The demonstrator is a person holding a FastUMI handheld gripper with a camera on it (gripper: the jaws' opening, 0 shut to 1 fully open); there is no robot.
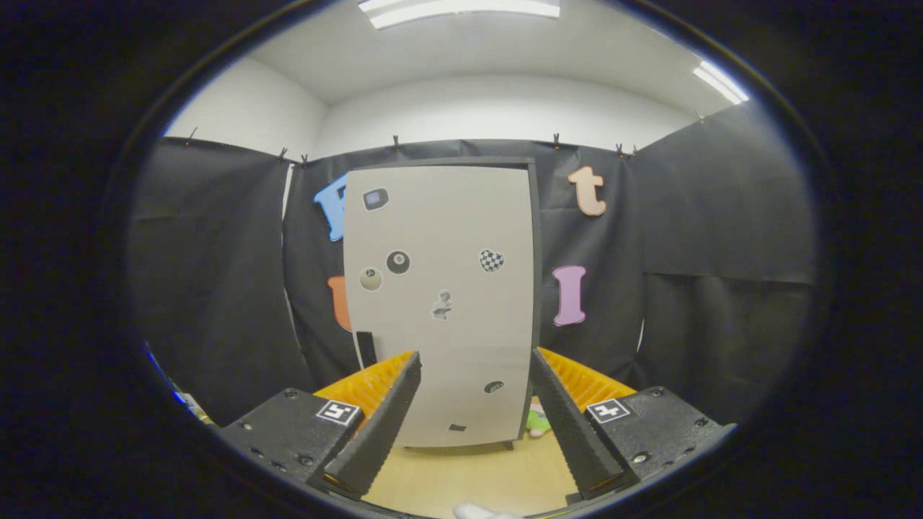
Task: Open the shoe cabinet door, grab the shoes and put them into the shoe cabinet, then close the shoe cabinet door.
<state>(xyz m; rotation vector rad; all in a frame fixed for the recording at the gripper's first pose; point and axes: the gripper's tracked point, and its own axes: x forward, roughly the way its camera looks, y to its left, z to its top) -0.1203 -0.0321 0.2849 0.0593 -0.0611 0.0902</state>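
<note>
The gripper (476, 425) is released: its two fingers (378, 425) stand wide apart with nothing between them, and neither touches any object.

The cabinet (440, 303) stands upright on the floor (469, 472), beyond the fingers and centred in the gap between them. Its long axis is vertical. The door (447, 216) is closed and faces the gripper squarely, covering the whole front. A dark frame edge (536, 288) runs down the door's right side and across the top. The cabinet backs onto the black cloth wall (209, 288).

Door surface, as seen:
- A dark rounded sticker (375, 199) sits near the upper left corner.
- A black ball sticker (398, 262) and a pale ball sticker (371, 278) sit side by side at mid-height on the left.
- A checkered heart sticker (492, 260) sits at mid-height on the right.
- A small grey figure sticker (442, 305) sits near the centre, below the ball stickers.
- A dark oval sticker (494, 387) and a small dark mark (457, 427) sit low on the door.

A green and pink object (537, 420) lies on the floor at the cabinet's lower right corner, partly hidden by the right finger; what it is cannot be determined. A small white object (479, 512) shows on the floor just below the fingers; its identity and heading cannot be determined.
</note>
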